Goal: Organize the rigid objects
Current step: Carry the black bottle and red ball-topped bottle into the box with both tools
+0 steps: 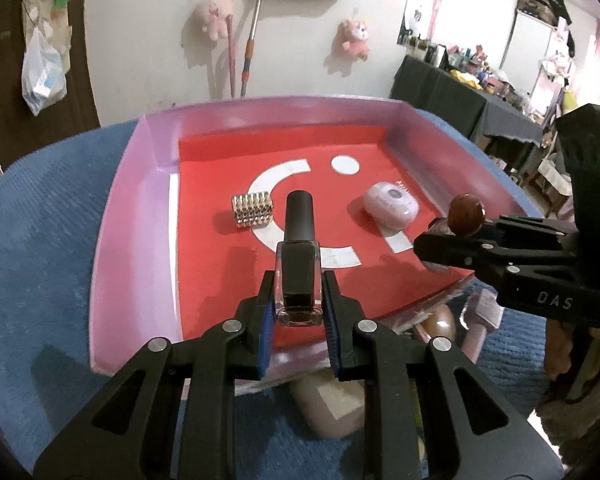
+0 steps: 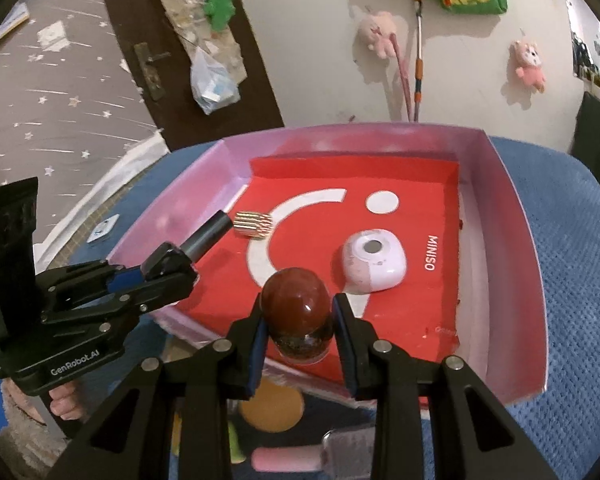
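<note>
My left gripper [image 1: 299, 304] is shut on a black nail polish bottle [image 1: 298, 248], its cap pointing out over the near edge of the pink tray [image 1: 124, 216] with its red floor. The right gripper [image 2: 298, 322] is shut on a small bottle with a round dark-red cap [image 2: 296, 300], held above the tray's near edge. Each gripper also shows in the other's view: the right gripper [image 1: 440, 240] at the right, the left gripper [image 2: 172, 268] at the left. Inside the tray lie a studded gold block [image 1: 253, 210] and a pale pink rounded case [image 1: 390, 204], seen again as the block [image 2: 254, 224] and the case [image 2: 374, 266].
The tray rests on a blue textured cloth [image 1: 40, 216]. Below the grippers, near the tray's front, lie more items: a beige bottle [image 1: 332, 404], an orange disc [image 2: 272, 406] and a pink tube [image 2: 284, 460]. A hand [image 2: 66, 404] grips the left tool. A wall with plush toys stands behind.
</note>
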`<state>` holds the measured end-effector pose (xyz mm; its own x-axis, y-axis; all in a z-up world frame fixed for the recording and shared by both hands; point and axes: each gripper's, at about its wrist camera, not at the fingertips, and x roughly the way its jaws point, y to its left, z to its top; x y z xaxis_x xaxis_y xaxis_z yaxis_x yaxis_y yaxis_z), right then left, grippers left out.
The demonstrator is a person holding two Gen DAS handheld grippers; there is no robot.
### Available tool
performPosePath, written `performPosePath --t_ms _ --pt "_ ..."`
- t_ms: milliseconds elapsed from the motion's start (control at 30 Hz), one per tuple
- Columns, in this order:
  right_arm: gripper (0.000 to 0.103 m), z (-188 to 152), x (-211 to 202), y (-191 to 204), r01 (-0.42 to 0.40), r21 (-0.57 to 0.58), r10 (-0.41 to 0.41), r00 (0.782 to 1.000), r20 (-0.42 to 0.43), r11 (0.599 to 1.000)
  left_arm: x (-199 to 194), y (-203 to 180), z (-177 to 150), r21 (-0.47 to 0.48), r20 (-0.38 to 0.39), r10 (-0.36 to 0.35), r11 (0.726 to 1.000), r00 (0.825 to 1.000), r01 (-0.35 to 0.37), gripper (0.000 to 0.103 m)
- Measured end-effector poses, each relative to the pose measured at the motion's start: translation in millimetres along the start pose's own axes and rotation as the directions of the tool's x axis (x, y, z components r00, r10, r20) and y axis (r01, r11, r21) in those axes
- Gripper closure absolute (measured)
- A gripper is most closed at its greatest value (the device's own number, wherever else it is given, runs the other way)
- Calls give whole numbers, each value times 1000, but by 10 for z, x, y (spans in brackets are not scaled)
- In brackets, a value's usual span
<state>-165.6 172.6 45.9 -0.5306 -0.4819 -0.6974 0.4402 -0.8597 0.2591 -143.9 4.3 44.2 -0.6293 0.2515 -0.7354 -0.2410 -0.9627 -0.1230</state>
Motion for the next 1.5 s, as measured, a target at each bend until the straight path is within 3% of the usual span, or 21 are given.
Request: performPosePath --t_ms 467,1100,1500 --pt "70 25 321 -228 23 40 -21 998 -67 999 303 145 102 -30 -62 25 999 998 -27 83" --pt "70 183 430 -327 95 44 -94 995 -20 995 530 207 237 -45 -76 42 998 996 -45 83" --pt "69 194 441 -326 100 45 -99 995 -24 994 555 206 262 -53 -79 37 998 996 -41 83"
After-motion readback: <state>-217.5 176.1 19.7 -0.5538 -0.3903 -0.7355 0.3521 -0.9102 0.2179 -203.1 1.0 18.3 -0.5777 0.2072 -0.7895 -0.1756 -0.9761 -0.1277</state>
